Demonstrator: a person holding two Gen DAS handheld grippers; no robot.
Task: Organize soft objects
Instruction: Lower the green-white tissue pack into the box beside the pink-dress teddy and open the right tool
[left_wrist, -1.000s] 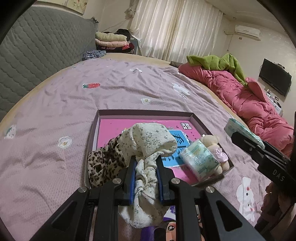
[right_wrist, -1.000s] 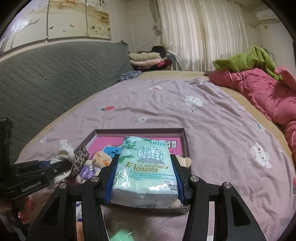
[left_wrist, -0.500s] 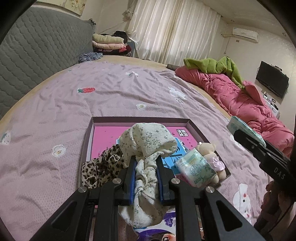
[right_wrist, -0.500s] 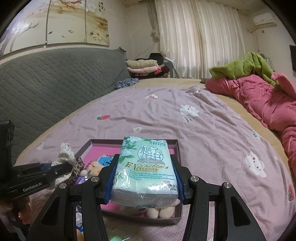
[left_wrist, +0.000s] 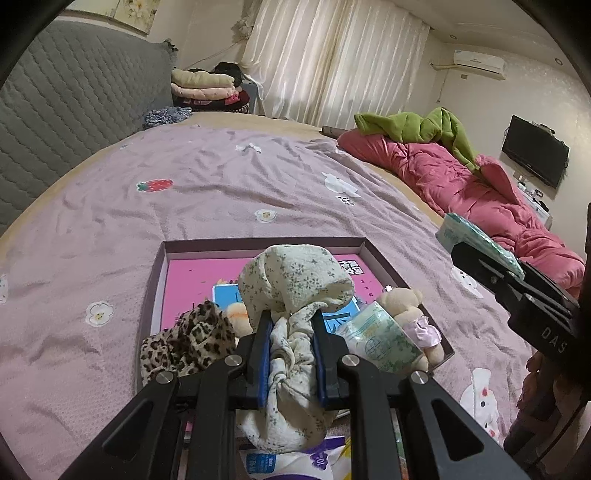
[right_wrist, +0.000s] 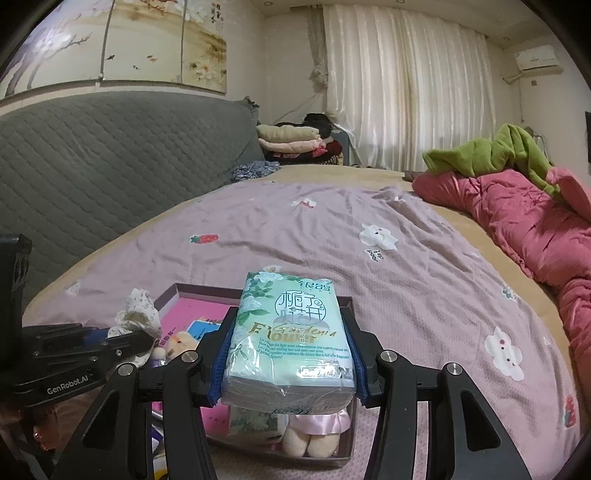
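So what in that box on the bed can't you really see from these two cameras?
- Left wrist view: the box floor's near part, hidden behind the floral cloth in the left gripper.
- Right wrist view: the plush bear's head, hidden under the tissue pack in the right gripper.
- Purple package: cut off by the bottom edge.

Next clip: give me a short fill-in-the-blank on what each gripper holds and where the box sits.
The left gripper is shut on a floral ____.
The right gripper is shut on a pack of ____.
The shallow box with the pink floor lies on the ____ bedspread.
Missing words: cloth; tissues; purple
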